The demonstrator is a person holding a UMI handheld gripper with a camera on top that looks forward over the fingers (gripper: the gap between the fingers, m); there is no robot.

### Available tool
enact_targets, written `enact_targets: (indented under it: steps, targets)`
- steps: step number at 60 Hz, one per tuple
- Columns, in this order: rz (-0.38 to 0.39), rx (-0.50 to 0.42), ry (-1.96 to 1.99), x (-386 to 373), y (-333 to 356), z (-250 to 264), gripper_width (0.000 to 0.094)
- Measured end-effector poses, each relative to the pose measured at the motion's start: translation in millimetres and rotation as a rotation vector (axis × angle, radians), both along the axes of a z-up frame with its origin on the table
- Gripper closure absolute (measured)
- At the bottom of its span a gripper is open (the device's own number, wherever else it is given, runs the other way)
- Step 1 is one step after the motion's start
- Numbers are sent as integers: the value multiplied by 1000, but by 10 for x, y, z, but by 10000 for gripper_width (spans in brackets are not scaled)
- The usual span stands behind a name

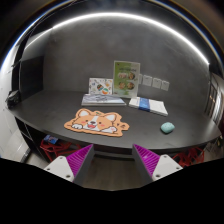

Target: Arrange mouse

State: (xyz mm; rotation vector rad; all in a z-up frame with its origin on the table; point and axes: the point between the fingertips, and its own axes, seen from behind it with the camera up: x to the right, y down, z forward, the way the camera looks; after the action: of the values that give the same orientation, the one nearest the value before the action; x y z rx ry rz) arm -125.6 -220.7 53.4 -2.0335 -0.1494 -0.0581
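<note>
Gripper view: the tongs [112,165] are seen spread apart and empty, purple pads facing inward. A small pale-green rounded mouse [167,127] is found on the dark counter [60,105], at two o'clock of the orange corgi-shaped mouse mat [97,122].

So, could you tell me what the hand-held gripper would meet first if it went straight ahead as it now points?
Probably the table's near edge, then the corgi-shaped mouse pad lying just beyond it. The hand-held gripper is open with nothing between its fingers. Depth is hard to judge.
</note>
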Motion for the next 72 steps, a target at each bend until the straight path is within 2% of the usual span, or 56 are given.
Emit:
enact_targets:
  steps: [19, 33, 44, 53, 72]
  targets:
    - [-26, -23, 6, 406, 182, -150, 102]
    - [-138, -29, 69, 1653, 781, -305, 98]
    - [-172, -73, 103, 2511, 1302, -534, 96]
    - [-150, -114, 148, 2775, 1629, -688, 93]
    - [-124, -118, 161, 2915, 2288, -673, 84]
